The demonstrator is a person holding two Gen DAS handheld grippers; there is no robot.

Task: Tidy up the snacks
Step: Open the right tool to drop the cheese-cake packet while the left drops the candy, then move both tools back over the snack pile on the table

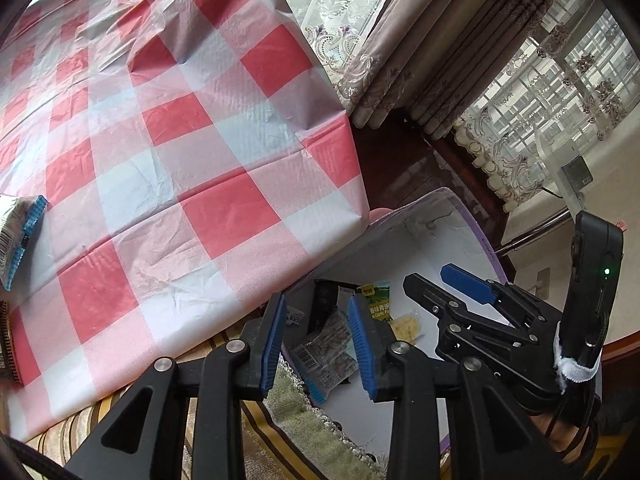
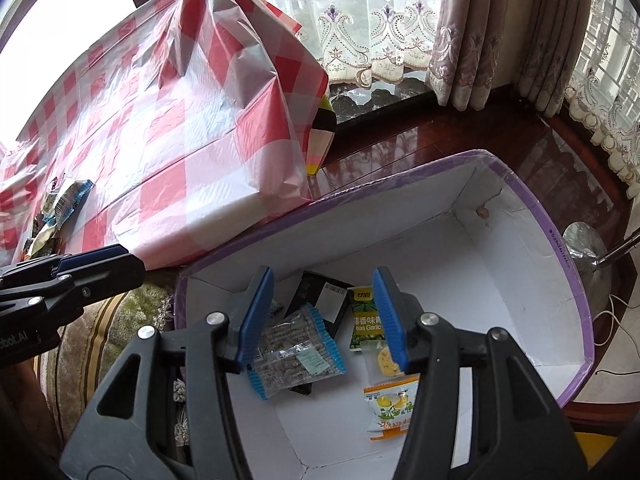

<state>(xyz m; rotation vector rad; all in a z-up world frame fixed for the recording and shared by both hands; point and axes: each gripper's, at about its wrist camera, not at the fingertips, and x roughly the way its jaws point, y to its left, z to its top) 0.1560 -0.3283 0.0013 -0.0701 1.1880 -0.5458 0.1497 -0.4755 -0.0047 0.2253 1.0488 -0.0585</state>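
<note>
Snacks lie loose in the white box; both grippers — right gripper, left gripper — hang over it wide open, empty; packets beyond the box risk being missed.

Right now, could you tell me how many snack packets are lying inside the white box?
4: a clear blue-edged packet atop a black packet, a green pea packet beside them, and an orange packet nearest. The jaws may hide others.
</note>
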